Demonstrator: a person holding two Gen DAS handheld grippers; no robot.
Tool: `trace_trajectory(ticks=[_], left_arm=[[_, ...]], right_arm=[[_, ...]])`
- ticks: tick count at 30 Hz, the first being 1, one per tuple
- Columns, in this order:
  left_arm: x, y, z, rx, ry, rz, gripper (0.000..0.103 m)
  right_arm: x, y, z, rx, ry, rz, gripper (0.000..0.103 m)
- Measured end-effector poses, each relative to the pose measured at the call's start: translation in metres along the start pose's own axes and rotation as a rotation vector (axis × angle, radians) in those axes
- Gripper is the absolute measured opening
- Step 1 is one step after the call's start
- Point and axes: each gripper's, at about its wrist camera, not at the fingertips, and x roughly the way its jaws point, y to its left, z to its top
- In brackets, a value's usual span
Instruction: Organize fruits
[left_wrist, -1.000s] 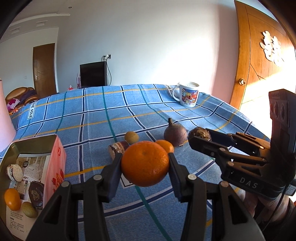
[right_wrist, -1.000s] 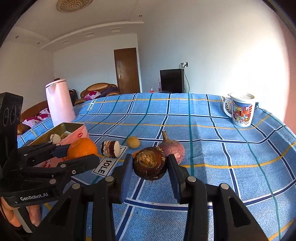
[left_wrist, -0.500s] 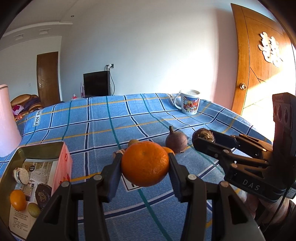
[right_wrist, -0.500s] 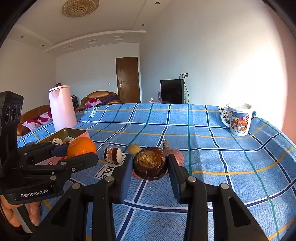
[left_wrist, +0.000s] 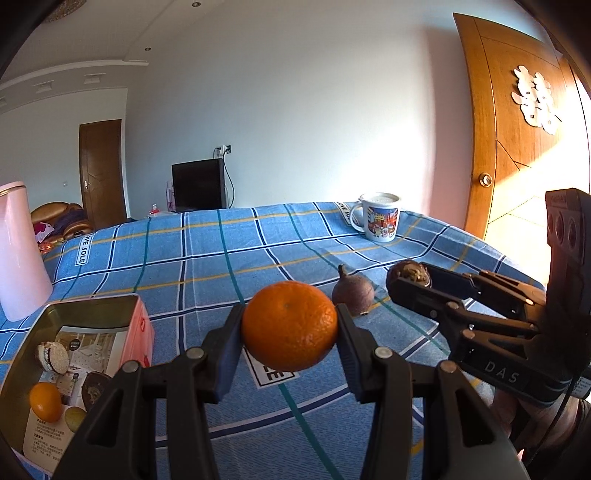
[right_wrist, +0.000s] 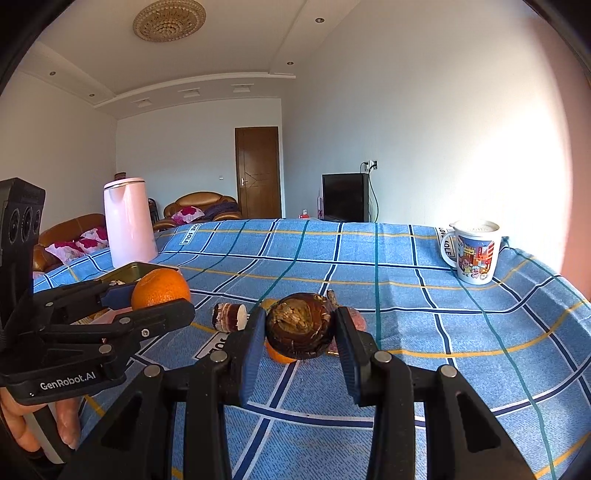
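the table, under a blue checked cloth, carries everything else, and each place below is given relative to the open tin at its near left edge. behind the tin stands the pink kettle, upright. far across the table from the tin, at the far right corner, stands the printed mug, upright. the tin itself holds a small orange fruit, a dark fruit, a pale green fruit and a round white-faced piece, lying on printed paper.

your left gripper is clenched on the orange, both pads pressing its sides, and holds it lifted off the cloth just to the right of the tin. your right gripper grasps the brown fruit, its rough end facing the camera, further right of the tin and likewise clear of the cloth. a hand shows beneath the left gripper in the right wrist view.

on the cloth to the right of the tin, between the two grippers and beyond them, lie a purple bulb-shaped fruit with a stalk, a short cut piece with a white face, and a second small orange, mostly hidden behind the held brown fruit.
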Motion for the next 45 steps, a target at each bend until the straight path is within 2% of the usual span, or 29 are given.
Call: trace_trajectory(ticks=[19, 26, 31, 45], left_arm=[[-0.010, -0.003, -0.002, 0.025, -0.056, 0.021, 0.049], [-0.021, 0.012, -0.003, -0.002, -0.048, 0.026, 0.049], [-0.035, 0.040, -0.003, -0.041, -0.049, 0.082, 0.049], [-0.074, 0.137, -0.020, -0.193, -0.029, 0.266, 0.049]], right_arm=[[-0.015, 0.005, -0.002, -0.035, -0.086, 0.006, 0.040], [-0.005, 0.010, 0.006, -0.037, -0.035, 0.021, 0.040], [0.004, 0.031, 0.022, -0.043, -0.016, 0.108, 0.040], [0.047, 0.136, 0.039, -0.156, 0.091, 0.336, 0.040]])
